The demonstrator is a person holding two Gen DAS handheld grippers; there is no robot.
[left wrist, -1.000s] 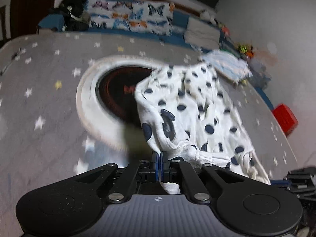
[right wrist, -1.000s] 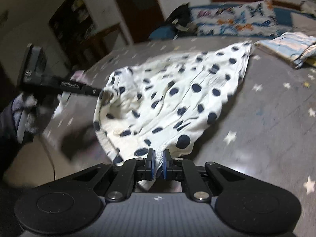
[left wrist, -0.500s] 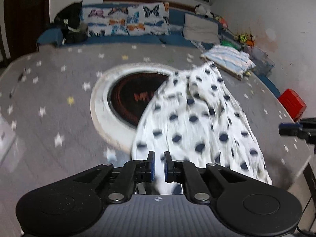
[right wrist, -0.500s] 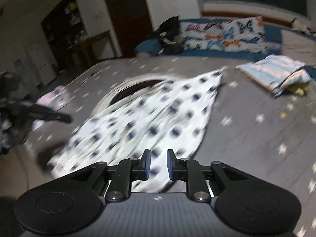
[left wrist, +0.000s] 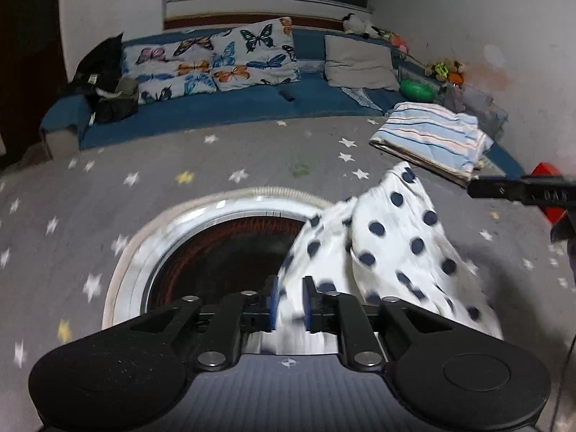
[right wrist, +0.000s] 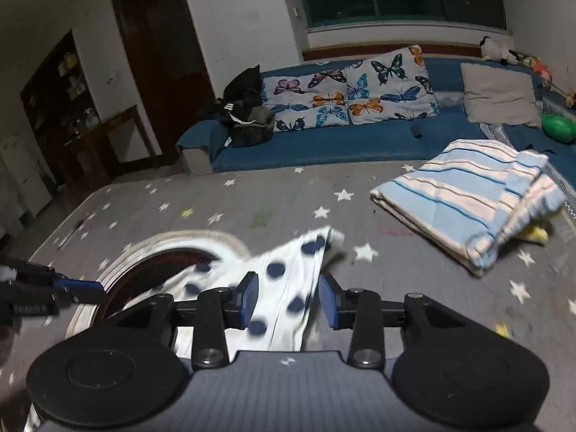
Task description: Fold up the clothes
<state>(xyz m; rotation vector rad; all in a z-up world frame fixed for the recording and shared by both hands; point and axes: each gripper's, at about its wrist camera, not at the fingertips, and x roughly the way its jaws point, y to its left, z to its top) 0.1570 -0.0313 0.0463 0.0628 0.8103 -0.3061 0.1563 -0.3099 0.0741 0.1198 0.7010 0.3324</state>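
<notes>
White-navy dotted cloth (left wrist: 392, 248): flat on star mat (left wrist: 223, 151), partly over round ring (left wrist: 187, 237).
L claw (left wrist: 291, 300): was pinched, now opening, cloth btwn pads, not pressed.
R claw (right wrist: 288, 297): same, letting go.
Meaning: spread done; fold next.

Polka-dot garment (left wrist: 392, 248) was soft matt cloth; star rug (left wrist: 216, 165) matt woven fabric; gripper fingers (right wrist: 248, 297) matt black plastic.

A grey star-print mat (right wrist: 414, 277) carries everything. The polka-dot garment (left wrist: 392, 248) lies partly over its round emblem (left wrist: 216, 252). A folded striped cloth (right wrist: 468, 201) lies beyond that emblem, to the right.
</notes>
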